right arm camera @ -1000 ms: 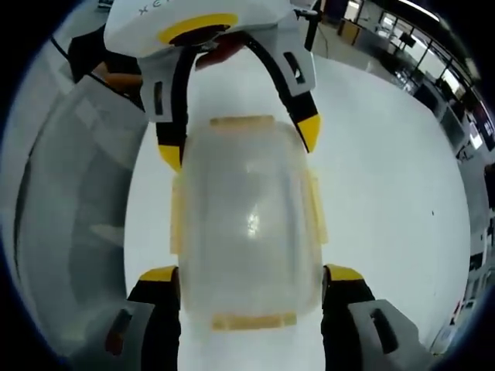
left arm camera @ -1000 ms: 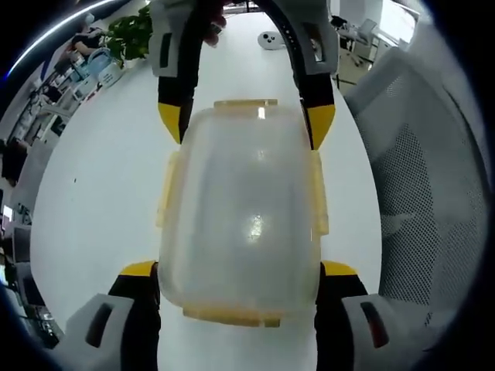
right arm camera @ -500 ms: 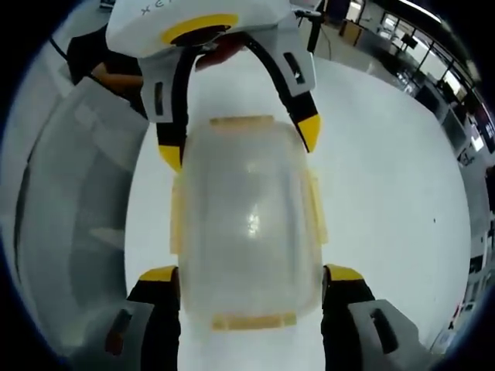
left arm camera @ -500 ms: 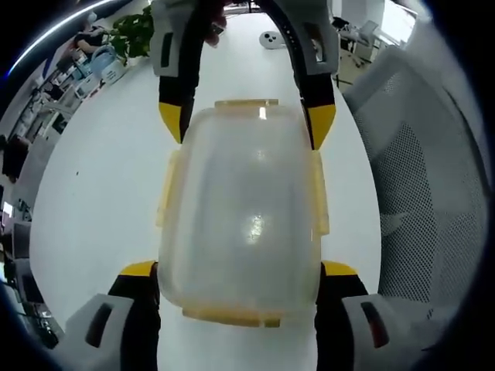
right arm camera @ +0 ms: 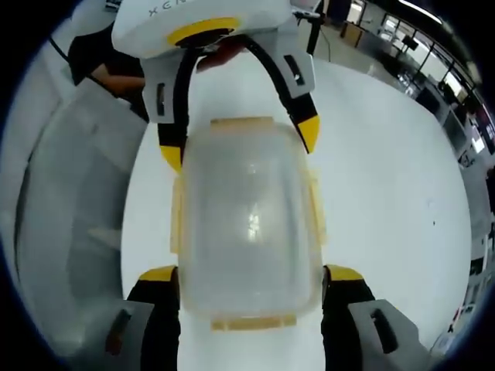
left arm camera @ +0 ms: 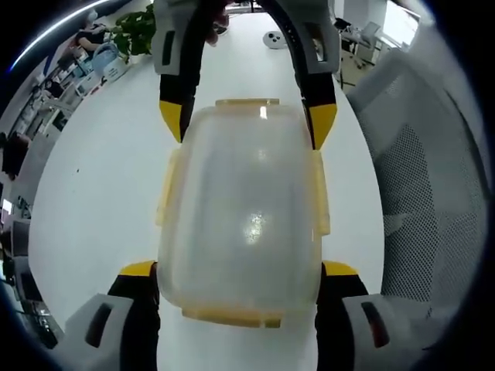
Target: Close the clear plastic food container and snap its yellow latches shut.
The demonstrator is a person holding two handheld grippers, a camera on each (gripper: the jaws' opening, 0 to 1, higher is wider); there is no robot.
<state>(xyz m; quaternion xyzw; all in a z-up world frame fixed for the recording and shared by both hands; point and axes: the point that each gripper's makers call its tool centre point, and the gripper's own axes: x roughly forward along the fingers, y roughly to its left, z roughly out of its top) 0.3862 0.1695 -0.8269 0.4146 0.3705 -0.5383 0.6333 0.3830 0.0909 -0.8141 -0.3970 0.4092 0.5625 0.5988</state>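
- Container (left arm camera: 241, 212) sits mid-frame in the left gripper view and mid-frame in the right gripper view (right arm camera: 246, 220), on the white table (left arm camera: 100, 193). Lid looks seated on the base, so closing seems done; the latches are what's left.
- Left gripper (left arm camera: 236, 270): yellow-tipped jaws at the bottom of the frame, one against each long side of the container, clamped on its near end.
- Right gripper (right arm camera: 247, 274): same at the bottom of its own frame, jaws pressed on both sides of the opposite end. Each gripper shows at the top of the other's view, so the box is pinched from both ends.
- Yellow latches (left arm camera: 319, 193): one on each side wall, one on each end (right arm camera: 251, 321). Can't tell from here which are snapped; side ones look slightly flared out, so I'd treat them as open.
- To do it well: keep one gripper holding so the box doesn't skate on the smooth table, free the other, and push a latch flat with a jaw tip.
- Press on the latch's free edge, square to the wall, not on the lid.
- Do opposite latches in pairs so the lid doesn't cock.
- Mesh chair back (left arm camera: 421, 193) at the right edge of the left gripper view is near; swing the freed gripper over the table side.
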